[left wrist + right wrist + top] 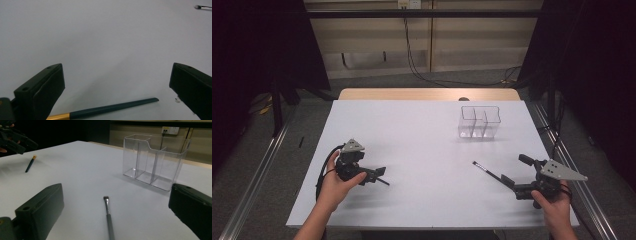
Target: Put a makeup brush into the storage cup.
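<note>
**Two brushes flat on the counter, both grippers wide and empty**

The dark-handled brush with gold ferrule lies flat between the jaws of the left gripper, low in the left gripper view, handle end pointing toward the far jaw, apart from both. The grey makeup brush lies just ahead of the right gripper, centred between its jaws, bristle end away from it. Jaws of both grippers stand wide, nothing held. The clear three-compartment organizer stands upright beyond the right gripper, past the grey brush's bristle end, well apart from the left gripper; it looks empty. All sit on the white counter.

Risks, as a judgement: both brushes are thin and lie flat, so jaws closing too high would miss or roll them. Closing on the tapered end could make a brush pivot or flick away. The organizer looks light; a brush dropped in at an angle might catch a divider or tip it.

Pose: the left hand grips from behind, with the gripper low and pointed to the person's right. The right hand holds its gripper low, angled up-left toward the organizer.
</note>
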A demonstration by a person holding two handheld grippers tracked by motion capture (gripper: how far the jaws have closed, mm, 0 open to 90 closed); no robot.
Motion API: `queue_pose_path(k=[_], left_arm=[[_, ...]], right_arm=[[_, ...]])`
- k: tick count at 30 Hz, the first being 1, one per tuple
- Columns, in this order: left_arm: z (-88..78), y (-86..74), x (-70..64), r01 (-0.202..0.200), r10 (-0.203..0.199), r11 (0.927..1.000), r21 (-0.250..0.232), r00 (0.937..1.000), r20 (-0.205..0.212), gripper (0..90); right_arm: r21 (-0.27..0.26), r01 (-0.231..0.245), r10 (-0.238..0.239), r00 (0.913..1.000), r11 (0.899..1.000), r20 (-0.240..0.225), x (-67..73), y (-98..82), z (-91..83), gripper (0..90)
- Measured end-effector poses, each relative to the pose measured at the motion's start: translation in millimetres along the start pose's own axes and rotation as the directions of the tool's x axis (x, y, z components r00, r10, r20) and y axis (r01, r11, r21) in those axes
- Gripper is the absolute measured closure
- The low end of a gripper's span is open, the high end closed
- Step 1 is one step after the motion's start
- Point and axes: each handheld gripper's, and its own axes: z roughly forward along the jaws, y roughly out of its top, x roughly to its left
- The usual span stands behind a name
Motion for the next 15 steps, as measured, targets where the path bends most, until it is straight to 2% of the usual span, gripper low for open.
queue_pose_path(k=[4, 6, 9, 11, 15], left_arm=[[-0.5, 5.4, -1.0, -0.016, 0.017, 0.9970, 0.075, 0.9997, -0.015, 0.0], [-1.1, 7.6, 0.3, -0.005, 0.007, 0.9948, 0.102, 0.9998, -0.016, 0.0], [-1.4, 9.8, 2.2, 0.033, -0.029, 0.9898, 0.138, 0.9990, -0.033, 0.0], [-1.2, 10.9, 3.6, 0.057, -0.051, 0.9822, 0.179, 0.9979, -0.038, 0.0], [-0.8, 12.5, 3.6, 0.060, -0.044, 0.9684, 0.242, 0.9965, -0.071, 0.0]], right_arm=[[0.001, -0.001, 0.001, 1.0000, 1.000, -0.001, -0.2, -0.1, 0.5, 0.0], [0.000, -0.001, 0.001, 1.0000, 1.000, -0.001, 0.0, 0.0, 0.5, 0.0], [0.002, 0.000, 0.000, 1.0000, 1.000, -0.001, 0.0, -0.1, 0.6, 0.0], [0.004, 0.001, -0.001, 1.0000, 1.000, -0.003, -0.1, -0.3, 0.7, 0.0], [0.003, -0.001, 0.001, 1.0000, 1.000, -0.004, -0.2, -0.3, 0.8, 0.0]])
